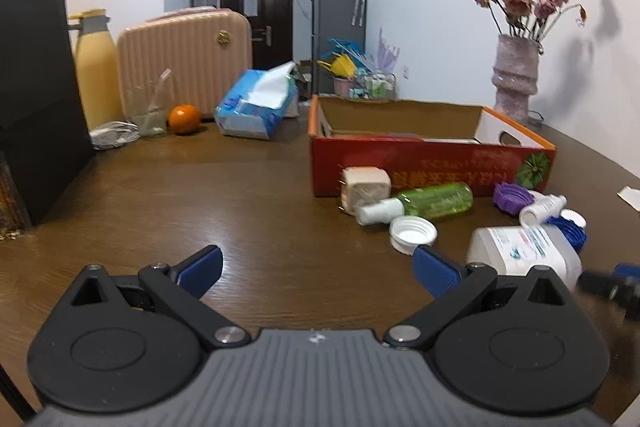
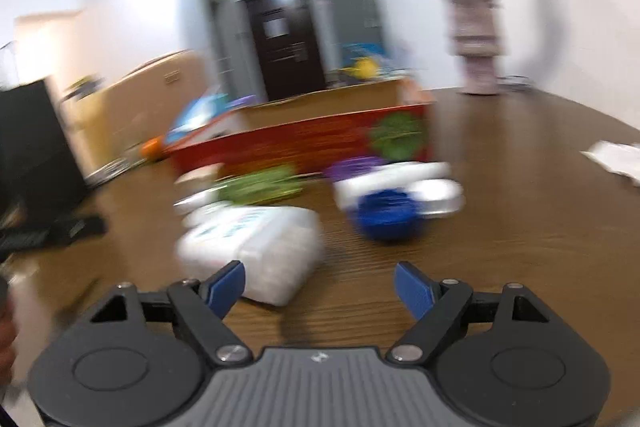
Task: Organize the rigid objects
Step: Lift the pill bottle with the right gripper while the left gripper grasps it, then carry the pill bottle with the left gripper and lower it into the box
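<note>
My left gripper (image 1: 318,269) and right gripper (image 2: 319,287) hover with jaws spread wide, empty, over the brown wooden desk (image 1: 200,195); the white plastic bottle (image 2: 256,247) lies near the red cardboard box (image 1: 432,163).

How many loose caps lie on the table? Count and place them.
3: white cap near the green spray bottle; purple cap by the red box; blue cap behind the large white bottle. Others may be hidden.

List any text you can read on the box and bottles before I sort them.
None is legible.
Red cardboard box: yellow characters on the front, upside down and blurred.
White bottle: blue label print, too small.
Green spray bottle: label print too small.
Right wrist view: all blurred.
</note>
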A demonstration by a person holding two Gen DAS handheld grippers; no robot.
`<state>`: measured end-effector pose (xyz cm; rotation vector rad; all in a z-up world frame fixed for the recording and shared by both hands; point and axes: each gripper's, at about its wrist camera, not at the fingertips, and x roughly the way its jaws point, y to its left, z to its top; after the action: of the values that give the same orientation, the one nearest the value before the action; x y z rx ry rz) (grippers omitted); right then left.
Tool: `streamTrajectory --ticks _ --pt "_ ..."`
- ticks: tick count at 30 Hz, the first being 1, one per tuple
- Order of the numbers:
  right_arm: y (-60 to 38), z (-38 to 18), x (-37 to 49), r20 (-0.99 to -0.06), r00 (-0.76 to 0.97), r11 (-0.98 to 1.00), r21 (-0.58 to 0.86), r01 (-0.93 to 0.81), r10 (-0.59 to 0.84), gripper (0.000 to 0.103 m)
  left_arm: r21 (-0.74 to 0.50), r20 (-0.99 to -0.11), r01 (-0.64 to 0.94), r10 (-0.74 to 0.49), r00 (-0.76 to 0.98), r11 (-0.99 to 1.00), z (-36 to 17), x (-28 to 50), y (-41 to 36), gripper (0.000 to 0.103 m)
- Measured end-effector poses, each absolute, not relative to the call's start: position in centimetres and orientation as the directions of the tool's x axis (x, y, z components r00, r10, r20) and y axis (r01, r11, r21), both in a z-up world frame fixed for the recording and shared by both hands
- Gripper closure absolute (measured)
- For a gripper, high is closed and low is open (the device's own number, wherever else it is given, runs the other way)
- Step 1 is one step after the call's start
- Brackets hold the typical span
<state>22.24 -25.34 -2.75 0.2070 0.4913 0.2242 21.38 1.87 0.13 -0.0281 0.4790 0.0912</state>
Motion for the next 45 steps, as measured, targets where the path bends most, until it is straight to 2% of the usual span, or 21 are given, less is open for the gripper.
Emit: streamTrajectory --ticks 6,9,13,16,17,18,19,20,21,24,27,35,45 --pt "-27.5 -2.5 22.1 -0.4 0.873 0.932 0.331 -0.147 0.28 0.022 -0.061 -0.48 0.013 -0.04 0.877 0.998 -0.5 22.5 -0.7 0.0" --pt "-27.2 -2.4 22.8 -0.397 0.86 0.915 0.364 -0.174 0.321 0.03 -0.085 -0.488 0.067 -0.1 0.867 0.994 -0.7 23.5 -1.9 0.001" --pt "-26.4 -2.7 24.1 -0.388 0.839 0.883 0.421 -0.207 0.382 0.041 -0.199 -0.499 0.123 -0.208 0.841 0.972 -0.8 25.1 -2.7 0.011" --pt "-26.3 -3.5 25.4 -0.386 0.811 0.835 0.508 -0.21 0.439 0.047 -0.323 -0.526 0.134 -0.295 0.797 0.937 -1.6 26.5 -2.6 0.03" --pt "-26.4 -3.8 25.8 -0.381 0.799 0.808 0.551 -0.208 0.465 0.049 -0.361 -0.524 0.138 -0.323 0.788 0.922 -1.7 26.7 -2.4 0.039" --pt "-26.4 -4.0 26.0 -0.372 0.785 0.779 0.59 -0.212 0.495 0.053 -0.401 -0.518 0.152 -0.36 0.776 0.904 -1.8 26.8 -2.2 0.045" --pt "-26.4 -4.2 26.2 -0.362 0.769 0.751 0.621 -0.223 0.527 0.061 -0.428 -0.51 0.171 -0.394 0.765 0.887 -1.7 26.8 -2.0 0.058" --pt "-26.3 -4.3 26.3 -0.352 0.756 0.729 0.645 -0.231 0.551 0.065 -0.451 -0.502 0.193 -0.427 0.752 0.871 -1.7 26.7 -1.9 0.066" --pt "-26.1 -4.4 26.2 -0.35 0.746 0.714 0.66 -0.233 0.567 0.071 -0.453 -0.506 0.189 -0.426 0.75 0.871 -1.6 26.4 -1.9 0.066" --pt "-25.5 -4.1 25.7 -0.369 0.721 0.713 0.658 -0.243 0.586 0.072 -0.424 -0.522 0.182 -0.404 0.752 0.887 -1.3 25.5 -2.1 0.066" --pt "-25.5 -4.1 24.7 -0.371 0.712 0.702 0.672 -0.237 0.596 0.072 -0.453 -0.527 0.173 -0.419 0.739 0.874 -0.9 24.5 -1.7 0.066" --pt "-25.7 -1.4 23.0 -0.327 0.728 0.701 0.652 -0.288 0.603 0.073 -0.437 -0.457 0.212 -0.419 0.785 0.874 1.7 22.4 -1.5 0.066" --pt "-26.5 3.8 28.1 -0.226 0.782 0.717 0.597 -0.36 0.58 0.079 -0.434 -0.381 0.245 -0.423 0.822 0.867 6.0 28.5 -2.0 0.065"
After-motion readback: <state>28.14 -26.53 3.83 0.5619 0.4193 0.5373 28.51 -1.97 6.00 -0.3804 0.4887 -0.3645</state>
